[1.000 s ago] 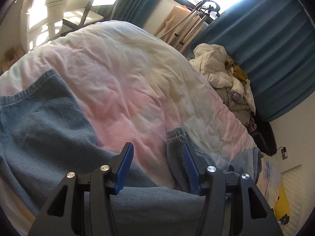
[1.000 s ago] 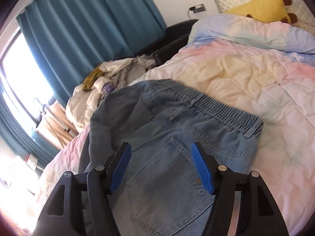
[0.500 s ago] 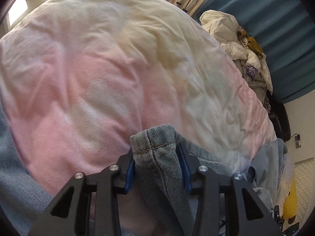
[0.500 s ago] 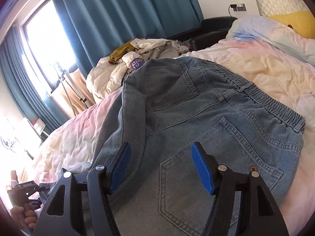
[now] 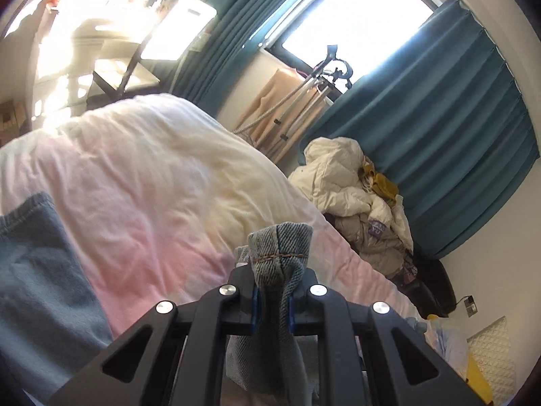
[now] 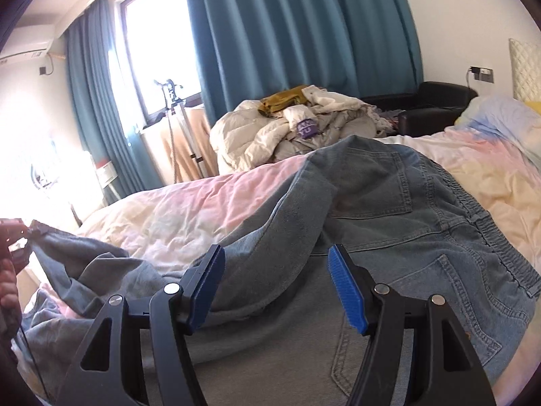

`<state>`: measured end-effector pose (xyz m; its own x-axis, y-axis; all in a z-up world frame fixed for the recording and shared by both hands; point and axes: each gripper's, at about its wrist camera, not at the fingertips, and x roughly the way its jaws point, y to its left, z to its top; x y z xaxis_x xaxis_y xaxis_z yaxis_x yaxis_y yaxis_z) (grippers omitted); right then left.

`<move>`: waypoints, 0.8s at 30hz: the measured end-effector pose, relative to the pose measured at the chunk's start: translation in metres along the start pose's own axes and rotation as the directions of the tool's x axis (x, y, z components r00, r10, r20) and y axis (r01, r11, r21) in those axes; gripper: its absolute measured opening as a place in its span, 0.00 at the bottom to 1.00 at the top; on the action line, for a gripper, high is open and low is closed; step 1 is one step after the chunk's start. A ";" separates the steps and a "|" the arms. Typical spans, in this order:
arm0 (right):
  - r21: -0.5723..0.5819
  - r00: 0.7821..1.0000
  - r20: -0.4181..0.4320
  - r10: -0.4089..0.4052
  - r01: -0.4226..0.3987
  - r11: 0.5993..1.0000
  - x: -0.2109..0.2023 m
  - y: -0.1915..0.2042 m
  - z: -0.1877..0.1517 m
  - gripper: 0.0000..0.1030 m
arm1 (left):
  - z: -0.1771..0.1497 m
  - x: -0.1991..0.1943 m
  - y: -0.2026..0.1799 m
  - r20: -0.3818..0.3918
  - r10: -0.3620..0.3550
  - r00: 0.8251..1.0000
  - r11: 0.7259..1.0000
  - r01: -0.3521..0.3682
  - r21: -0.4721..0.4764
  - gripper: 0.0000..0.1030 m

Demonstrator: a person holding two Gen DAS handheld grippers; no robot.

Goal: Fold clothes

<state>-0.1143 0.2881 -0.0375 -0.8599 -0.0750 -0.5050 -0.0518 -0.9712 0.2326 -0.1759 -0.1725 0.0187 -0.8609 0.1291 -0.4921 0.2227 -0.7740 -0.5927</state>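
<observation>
Blue jeans (image 6: 389,223) lie back side up on the pink and white duvet (image 6: 189,209), waistband to the right. My left gripper (image 5: 272,308) is closing on the hem of one jeans leg (image 5: 279,247), which sticks up between the blue pads and is raised off the bed. The other leg (image 5: 37,270) lies flat at the left. My right gripper (image 6: 277,287) hovers open just above the seat of the jeans, nothing between its fingers. At the far left of the right wrist view, a hand (image 6: 8,284) holds the left gripper with the lifted leg (image 6: 67,253).
A heap of pale clothes (image 6: 290,128) lies beyond the bed beside teal curtains (image 6: 297,34). A tripod (image 5: 304,98) stands by the window. A black chair (image 6: 436,108) and a yellow plush (image 5: 478,382) are near the bed's head.
My left gripper closed on the leg hem and lifted it off the duvet. My right gripper rolled and swung across the jeans toward the legs, still open.
</observation>
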 end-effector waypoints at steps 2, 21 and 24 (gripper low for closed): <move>-0.043 0.998 -0.040 0.055 -0.056 0.997 0.007 0.018 0.005 0.63 | 0.011 -0.010 0.022 0.024 0.017 1.000 0.997 -0.015 -0.073 0.12; -0.060 0.517 -0.774 0.364 -0.633 0.771 0.267 0.367 -0.006 0.63 | 0.016 0.005 0.127 0.015 -0.010 1.000 0.938 0.014 -0.346 0.12; -0.044 0.455 -0.822 0.341 -0.649 0.760 0.284 0.381 -0.028 0.63 | 0.016 0.012 0.128 0.022 -0.023 0.999 0.946 0.029 -0.323 0.12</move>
<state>-0.3639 -0.1091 -0.1151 0.0083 -0.5515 -0.8341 0.5411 -0.6990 0.4676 -0.1648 -0.2802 -0.0524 -0.8757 0.1336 -0.4639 0.3331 -0.5284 -0.7809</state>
